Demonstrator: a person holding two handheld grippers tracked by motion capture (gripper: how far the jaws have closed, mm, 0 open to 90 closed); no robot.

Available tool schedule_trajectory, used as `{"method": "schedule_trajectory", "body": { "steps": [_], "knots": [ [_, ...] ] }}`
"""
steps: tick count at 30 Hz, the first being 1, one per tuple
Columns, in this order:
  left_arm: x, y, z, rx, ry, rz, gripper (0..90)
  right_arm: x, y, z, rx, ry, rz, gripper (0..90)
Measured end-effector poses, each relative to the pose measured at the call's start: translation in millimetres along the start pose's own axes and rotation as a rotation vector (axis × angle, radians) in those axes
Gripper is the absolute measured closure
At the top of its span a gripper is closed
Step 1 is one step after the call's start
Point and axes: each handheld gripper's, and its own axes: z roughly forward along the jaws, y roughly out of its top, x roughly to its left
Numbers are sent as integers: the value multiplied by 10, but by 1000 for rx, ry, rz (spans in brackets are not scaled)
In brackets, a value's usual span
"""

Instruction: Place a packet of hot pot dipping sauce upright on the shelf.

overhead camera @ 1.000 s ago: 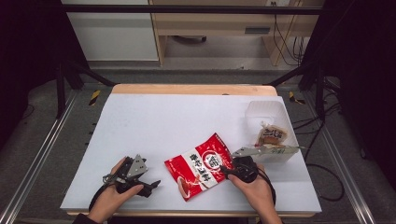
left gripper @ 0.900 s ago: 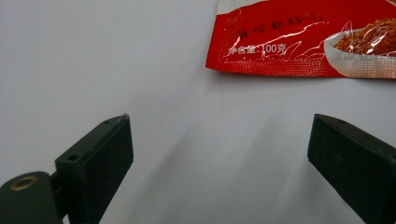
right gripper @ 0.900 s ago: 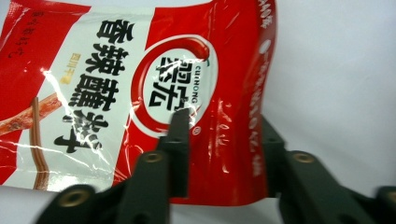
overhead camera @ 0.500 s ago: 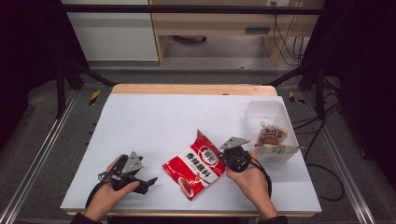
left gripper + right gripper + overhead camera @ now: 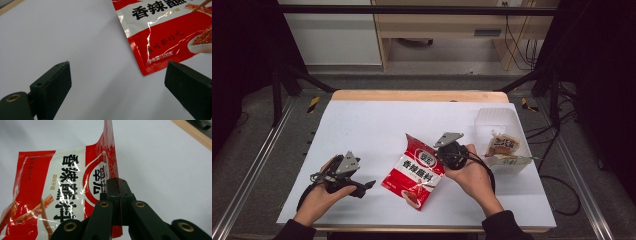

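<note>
clear bin [image 5: 492,118] w/ snack packs [image 5: 503,146], white table [image 5: 367,130]

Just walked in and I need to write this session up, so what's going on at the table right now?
A person works at a white table with a gripper in each hand. The right gripper is shut on the edge of a red packet, its jaws having just closed, and tips that side up while the far end rests on the table. The left gripper hangs open beside the packet's corner, touching nothing. A clear bin at the right already holds two snack packs.
</note>
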Motion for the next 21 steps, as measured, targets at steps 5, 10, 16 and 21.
{"method": "schedule_trajectory", "body": {
  "steps": [5, 10, 16, 21],
  "knots": [
    [41, 122, -41, 2, 1, 21, 71, 24, 91, -20, -14, 11, -34, 900],
    [91, 239, -62, -2, 18, 34, 71, 56, 199, -36, -30, 12, -79, 900],
    [146, 410, -101, -7, 20, 55, 72, 84, 296, -66, -50, 16, -120, 900],
    [160, 554, -148, -4, 28, 91, 77, 123, 369, -98, -71, 23, -149, 900]
  ]
}}
